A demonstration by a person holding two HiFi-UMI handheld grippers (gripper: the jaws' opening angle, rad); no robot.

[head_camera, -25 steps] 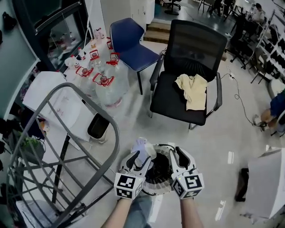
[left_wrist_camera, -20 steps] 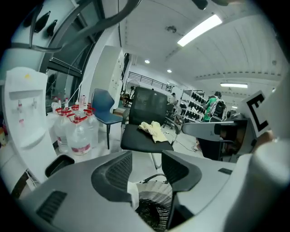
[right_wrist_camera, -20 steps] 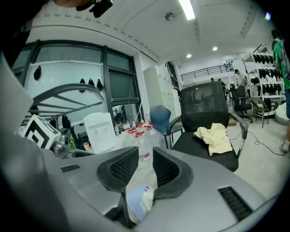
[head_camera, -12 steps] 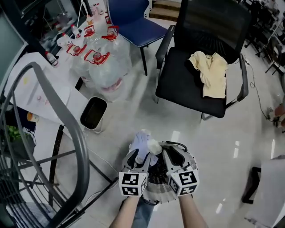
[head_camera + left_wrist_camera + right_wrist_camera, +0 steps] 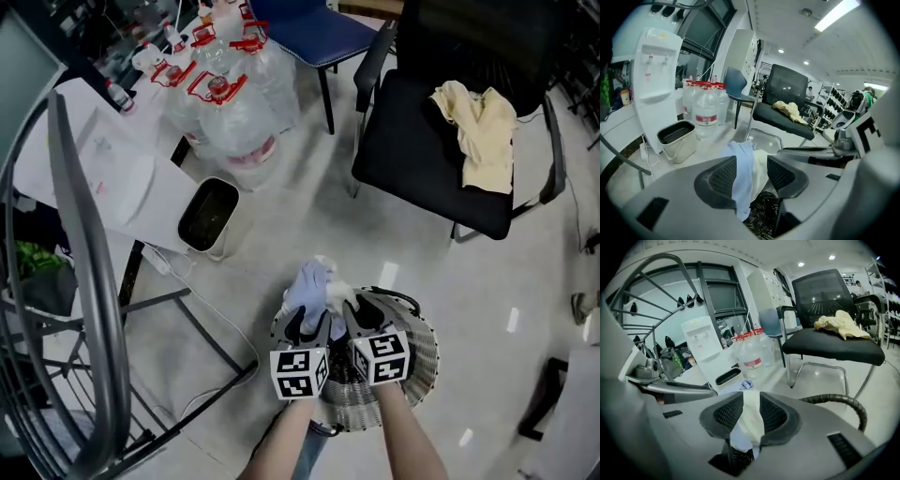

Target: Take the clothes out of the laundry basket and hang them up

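A round wire laundry basket [image 5: 424, 364] stands on the floor below me. Both grippers hang just above it, side by side. My left gripper [image 5: 307, 324] is shut on a bunched light blue cloth [image 5: 309, 284], which fills the gap between its jaws in the left gripper view [image 5: 742, 174], with cream fabric beside it. My right gripper [image 5: 359, 315] is shut on a cream-white fold of cloth [image 5: 750, 417] that rises between its pads. The bundle sticks up past both grippers' tips. The basket's dark mesh [image 5: 761, 212] shows beneath the cloth.
A grey tubular drying rack [image 5: 89, 281] stands at the left. Ahead are a small bin [image 5: 208, 216], water bottles [image 5: 234, 108], a white dispenser [image 5: 103, 173] and a black chair [image 5: 441, 159] with a yellow garment [image 5: 480, 117]. A blue chair [image 5: 309, 28] is behind.
The two grippers have drawn closer together above the basket, with the cloth bundle still between them. The head view has swung down and forward, so the rack and chair have shifted.
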